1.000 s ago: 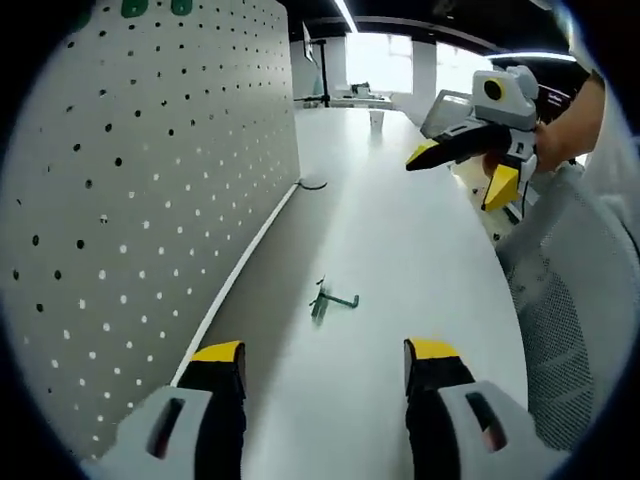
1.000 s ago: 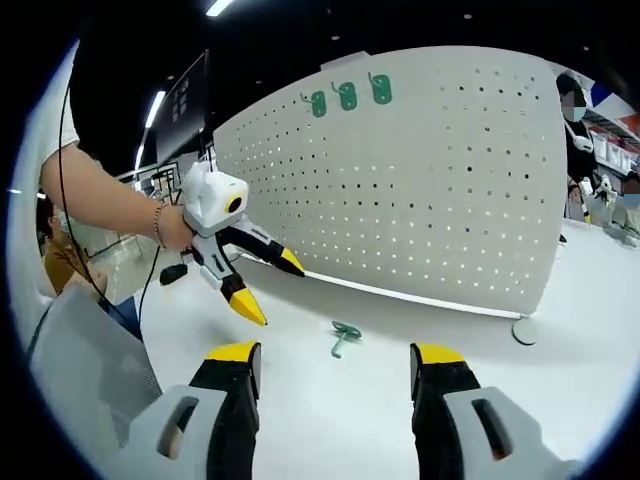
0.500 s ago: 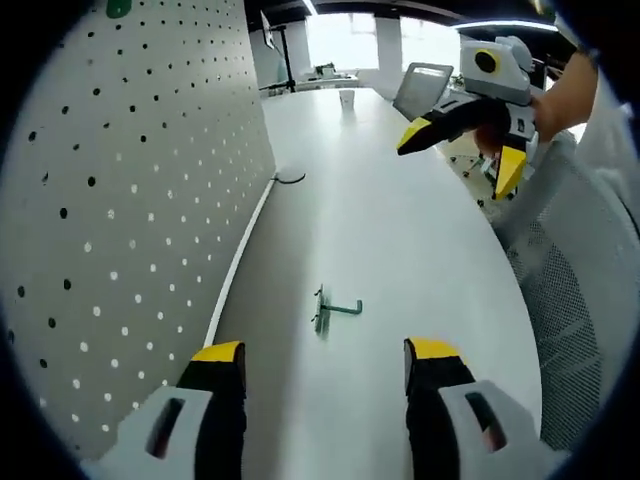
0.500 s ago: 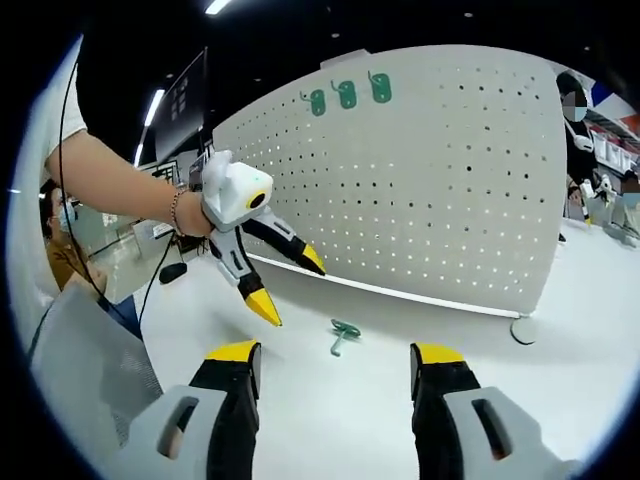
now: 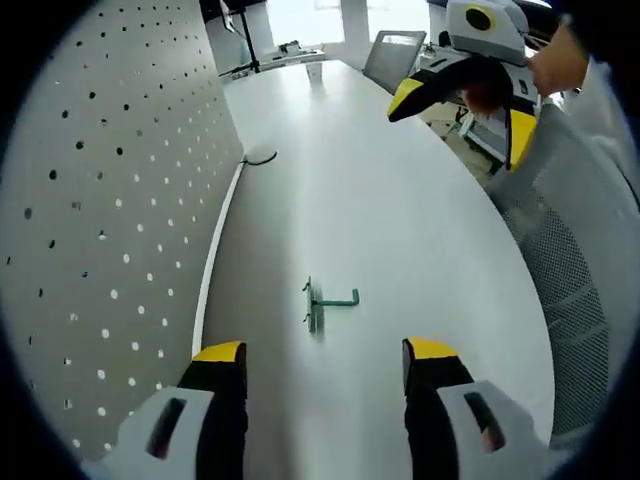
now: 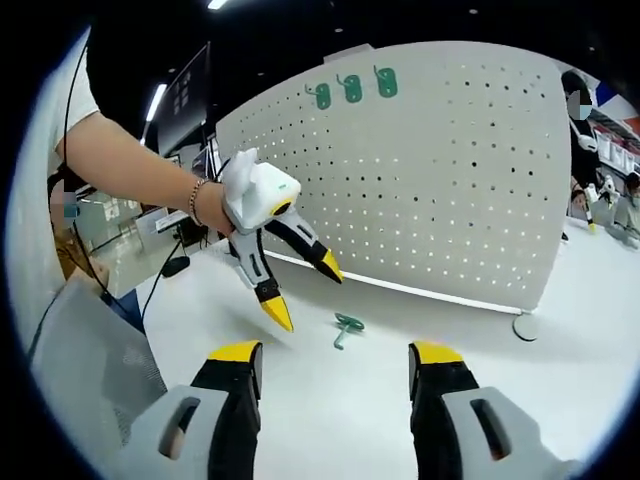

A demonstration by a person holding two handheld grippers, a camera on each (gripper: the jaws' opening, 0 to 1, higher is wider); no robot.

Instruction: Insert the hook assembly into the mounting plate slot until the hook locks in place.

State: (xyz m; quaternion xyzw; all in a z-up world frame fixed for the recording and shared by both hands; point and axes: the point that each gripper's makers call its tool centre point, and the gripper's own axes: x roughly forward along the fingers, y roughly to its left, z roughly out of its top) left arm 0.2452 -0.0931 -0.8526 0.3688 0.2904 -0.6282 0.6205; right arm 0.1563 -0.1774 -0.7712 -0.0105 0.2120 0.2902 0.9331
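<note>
- Hook assembly [image 5: 322, 303], small and green, lies flat on the white desk [image 5: 400, 230], near the foot of the pegboard [image 5: 110, 200] and apart from it; nothing touches it.
- From the left gripper [image 5: 322, 400] the hook sits straight ahead, just beyond and centred between the two yellow-tipped fingers [image 5: 220, 352]. Its plate end runs roughly along the view's up-down line and its arm points off to the view's right, so the long arm lies across the fingers' line of reach.
- In the right gripper view the same hook [image 6: 346, 327] rests past the left gripper [image 6: 300, 290], whose fingers hang above and just beside it, angled down toward the desk.
- Left gripper is clearly the nearer of the two; its fingers are spread wide and hold nothing.
- Right gripper [image 6: 330, 385] sits further back, level over the desk, fingers likewise wide apart and empty; in the left gripper view it hovers high at the desk's far right edge [image 5: 470, 90].
- Three green hooks [image 6: 352, 88] already hang at the top of the pegboard.
- Judgement: the pick-up is not yet made; a short descent by the left gripper would bring its fingers around the hook.
</note>
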